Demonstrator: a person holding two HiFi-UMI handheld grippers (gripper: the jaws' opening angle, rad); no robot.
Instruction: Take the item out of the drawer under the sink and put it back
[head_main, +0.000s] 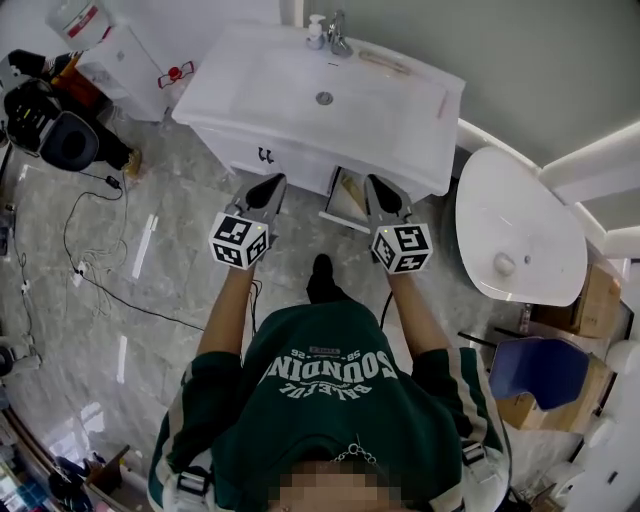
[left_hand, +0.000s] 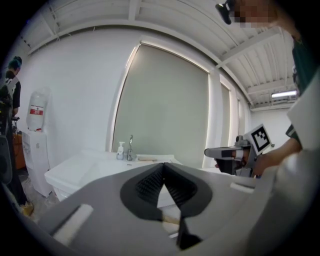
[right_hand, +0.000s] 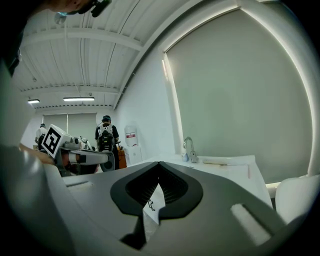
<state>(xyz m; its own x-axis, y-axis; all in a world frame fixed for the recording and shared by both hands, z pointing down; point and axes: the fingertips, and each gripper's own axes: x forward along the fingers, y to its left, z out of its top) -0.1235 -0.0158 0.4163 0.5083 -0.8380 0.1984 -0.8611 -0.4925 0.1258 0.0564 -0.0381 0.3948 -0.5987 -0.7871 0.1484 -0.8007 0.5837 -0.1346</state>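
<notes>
Head view: person stands facing white sink cabinet (head_main: 400, 110). Drawer (head_main: 345, 222) under the basin is pulled out, just right of centre. The item (head_main: 352, 190) lies inside it: slim, longish, tan/pale, set lengthways front to back. Too small to say what it is. Left gripper (head_main: 268, 187) hovers beside the drawer's left edge, and right gripper (head_main: 381, 188) is over its right edge. Neither touches the item.

Left gripper view: left gripper (left_hand: 163, 167) has its pads pressed together w/ nothing between them. A tan sliver (left_hand: 171, 219) shows below the tips, prob. the item or the drawer's inside, can't tell which. Right gripper (left_hand: 209, 152) is level alongside.

Right gripper view: right gripper (right_hand: 159, 165) also has tips meeting and is empty. A black door handle (right_hand: 150, 204) on the white cabinet front shows through the gap. Left gripper (right_hand: 112, 160) is off to the side.

Handling, my guess: item looks light, thin and stiff, maybe wood or card, so little force needed. Smooth flat faces could slip. Best hold is across the narrow width at approx. mid-length, so it doesn't tip. Jaws must part first. Fragility is unclear, so grip gently.
</notes>
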